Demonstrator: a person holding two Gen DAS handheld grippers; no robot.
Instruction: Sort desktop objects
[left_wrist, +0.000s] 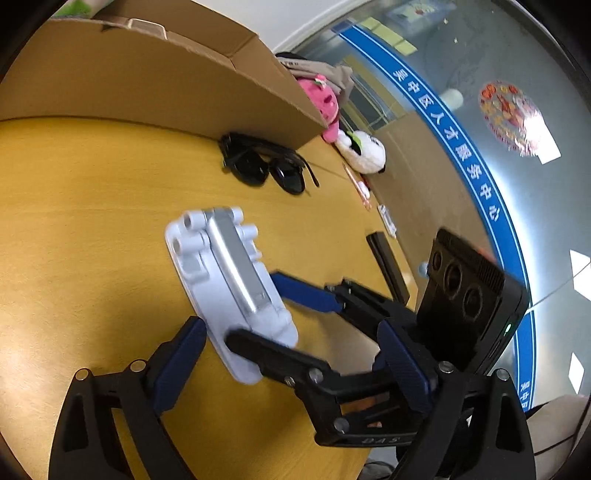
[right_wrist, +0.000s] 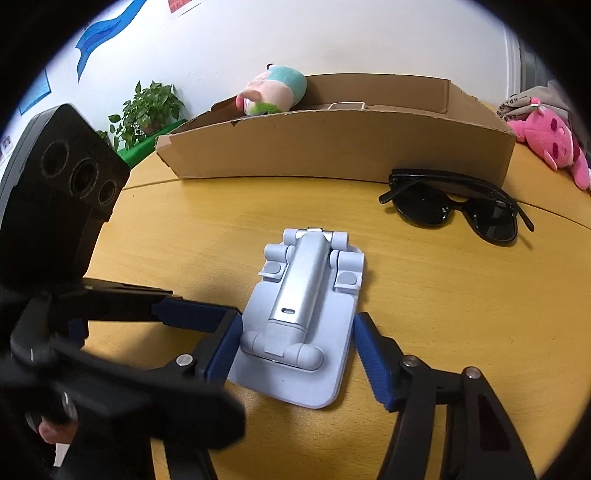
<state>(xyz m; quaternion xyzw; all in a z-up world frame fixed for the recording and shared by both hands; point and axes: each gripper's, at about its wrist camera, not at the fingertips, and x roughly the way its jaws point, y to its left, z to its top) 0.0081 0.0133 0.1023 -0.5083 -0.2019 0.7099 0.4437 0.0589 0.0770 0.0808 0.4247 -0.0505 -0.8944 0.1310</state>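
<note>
A folded phone stand (right_wrist: 303, 325) of pale grey-blue matte plastic, with a silvery metal arm along its middle and rounded hinge barrels at both ends, lies flat on the yellow wood-grain table (right_wrist: 461, 295). The right claw (right_wrist: 295, 354) straddles its near end: the ribbed blue pad on one side touches the stand's edge, while the other pad stands just clear, so the jaws are open and nothing is gripped. In the left wrist view the left claw (left_wrist: 291, 362) is spread wide, one blue finger just beside the stand's (left_wrist: 229, 288) corner, and the right claw (left_wrist: 258, 314) reaches across in front of it.

Beyond the stand, glossy black sunglasses (right_wrist: 458, 206) lie folded, touching or nearly touching the wall of a long, shallow brown cardboard box (right_wrist: 332, 147). A pastel plush toy (right_wrist: 273, 90) rests in the box; a pink plush (right_wrist: 554, 144) lies at the table's far right.

Only the left wrist view shows the table's (left_wrist: 74, 221) right edge, with a white plush (left_wrist: 364, 151), a thin pen (left_wrist: 356, 186), a small white item (left_wrist: 387, 220) and a dark flat bar (left_wrist: 388, 269) strung along it. Only the right wrist view shows a potted plant (right_wrist: 147, 107) behind the table.

Bare tabletop lies open between the stand and the sunglasses.
</note>
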